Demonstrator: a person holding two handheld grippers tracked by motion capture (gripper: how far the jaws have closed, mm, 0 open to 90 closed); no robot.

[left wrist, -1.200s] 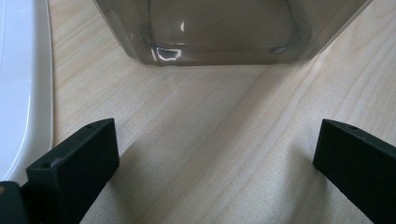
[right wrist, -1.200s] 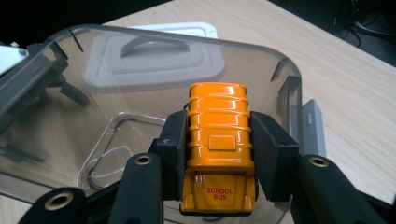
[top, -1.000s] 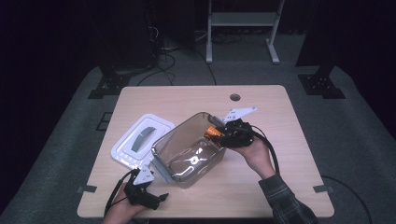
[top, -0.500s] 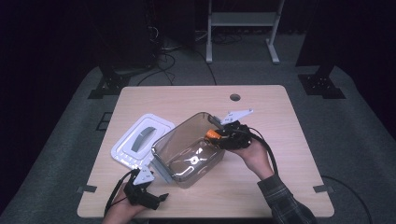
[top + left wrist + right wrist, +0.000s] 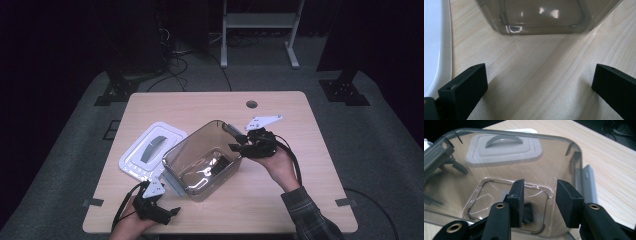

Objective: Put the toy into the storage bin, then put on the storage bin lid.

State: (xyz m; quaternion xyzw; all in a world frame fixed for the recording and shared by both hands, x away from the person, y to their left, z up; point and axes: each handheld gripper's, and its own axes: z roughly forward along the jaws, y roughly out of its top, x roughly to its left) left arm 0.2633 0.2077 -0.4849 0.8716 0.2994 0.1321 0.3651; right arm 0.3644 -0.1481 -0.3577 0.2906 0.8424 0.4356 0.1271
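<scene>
2 grippers work around the clear smoky plastic container (image 5: 205, 162), which sits mid-table. Nearest, the left gripper (image 5: 159, 212) rests on the pale wooden table (image 5: 200, 107) just before the container's near corner, jaws wide and empty. Beside the container's left flank lies the white rectangular lid with a grey handle (image 5: 151, 150). At its far rim, the right gripper (image 5: 539, 202) holds its jaws narrowly parted above a small dark object (image 5: 527, 213) on the container's floor.

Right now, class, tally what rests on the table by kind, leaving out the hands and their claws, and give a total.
Clear smoky containers: 1, the container.
White lids with a grey handle: 1, the lid, beside it.
Small dark objects: 1, the dark object, lying inside the container; what it is cannot be told.
Total: 3
</scene>
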